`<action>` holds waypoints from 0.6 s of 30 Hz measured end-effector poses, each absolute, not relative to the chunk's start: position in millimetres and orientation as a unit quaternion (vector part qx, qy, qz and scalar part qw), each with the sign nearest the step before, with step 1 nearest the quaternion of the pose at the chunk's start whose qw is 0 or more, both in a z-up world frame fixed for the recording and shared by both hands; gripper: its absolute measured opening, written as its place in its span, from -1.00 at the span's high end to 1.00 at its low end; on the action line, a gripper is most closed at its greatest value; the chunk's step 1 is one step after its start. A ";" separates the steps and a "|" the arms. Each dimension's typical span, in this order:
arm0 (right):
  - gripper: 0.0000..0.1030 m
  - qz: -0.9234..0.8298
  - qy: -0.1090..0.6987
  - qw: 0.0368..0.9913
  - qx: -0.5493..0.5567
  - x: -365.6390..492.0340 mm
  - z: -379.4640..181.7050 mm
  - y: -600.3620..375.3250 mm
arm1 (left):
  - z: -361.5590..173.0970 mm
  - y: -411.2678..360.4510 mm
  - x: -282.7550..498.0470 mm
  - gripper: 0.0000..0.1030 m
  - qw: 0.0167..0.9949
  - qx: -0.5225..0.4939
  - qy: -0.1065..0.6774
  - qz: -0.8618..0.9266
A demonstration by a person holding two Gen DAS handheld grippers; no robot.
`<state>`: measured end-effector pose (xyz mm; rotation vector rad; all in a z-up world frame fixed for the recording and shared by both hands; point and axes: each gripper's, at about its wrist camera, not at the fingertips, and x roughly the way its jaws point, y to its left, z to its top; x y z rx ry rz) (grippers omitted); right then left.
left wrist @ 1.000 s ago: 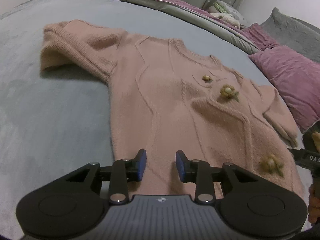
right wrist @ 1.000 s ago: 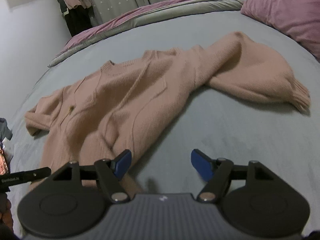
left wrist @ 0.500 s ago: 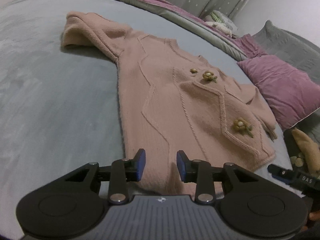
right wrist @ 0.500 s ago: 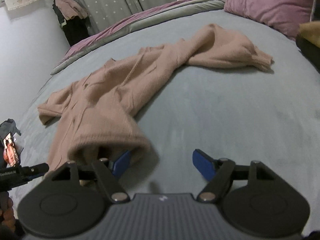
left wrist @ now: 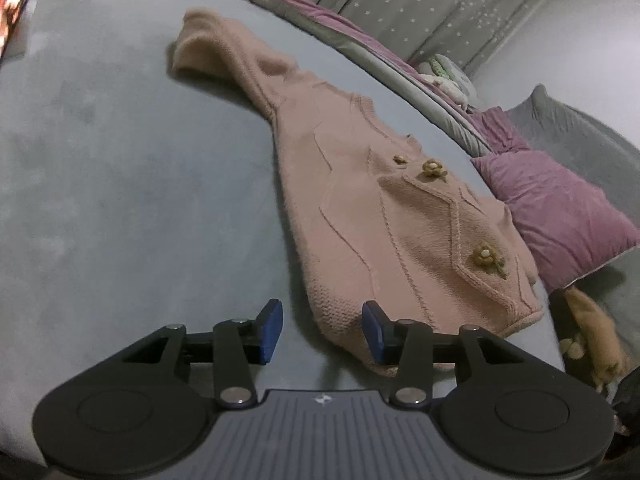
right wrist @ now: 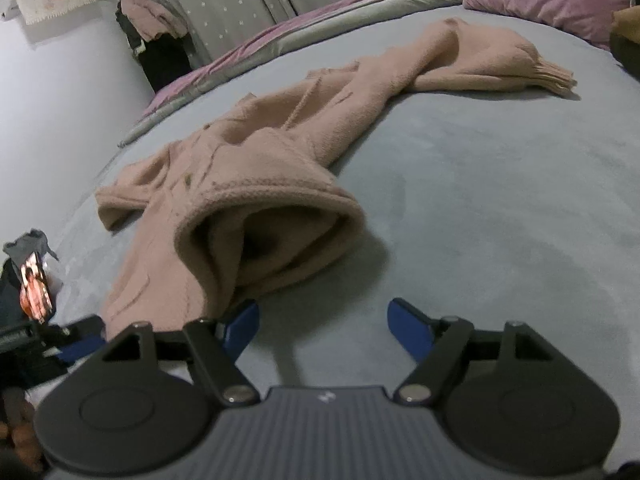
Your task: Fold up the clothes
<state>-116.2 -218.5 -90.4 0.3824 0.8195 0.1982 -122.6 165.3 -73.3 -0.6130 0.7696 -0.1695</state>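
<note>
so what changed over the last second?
The sweater's hem was pulled toward the grippers and now lies bunched, its opening gaping. The left gripper opened wider, so it looks to have let go. The right gripper stayed open. The far sleeve still lies spread on the bed.

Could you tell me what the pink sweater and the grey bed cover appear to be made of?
The pink sweater looks like soft, matte knitted yarn: raised cable ridges and a ribbed hem show. The grey bed cover seems a short-pile plush or velvet, with faint brushed shading; the exact fibre is unclear.
</note>
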 end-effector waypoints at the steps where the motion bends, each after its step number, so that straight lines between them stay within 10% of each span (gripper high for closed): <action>1: -0.46 0.097 0.392 0.895 0.190 -114.6 -91.5 -217.9 | -76.0 164.8 -121.1 0.17 0.875 -0.303 0.366 -0.086; 18: -0.30 0.110 0.368 0.885 0.264 -76.7 -107.1 -198.5 | -96.6 153.4 -111.3 0.32 0.855 -0.366 0.343 -0.131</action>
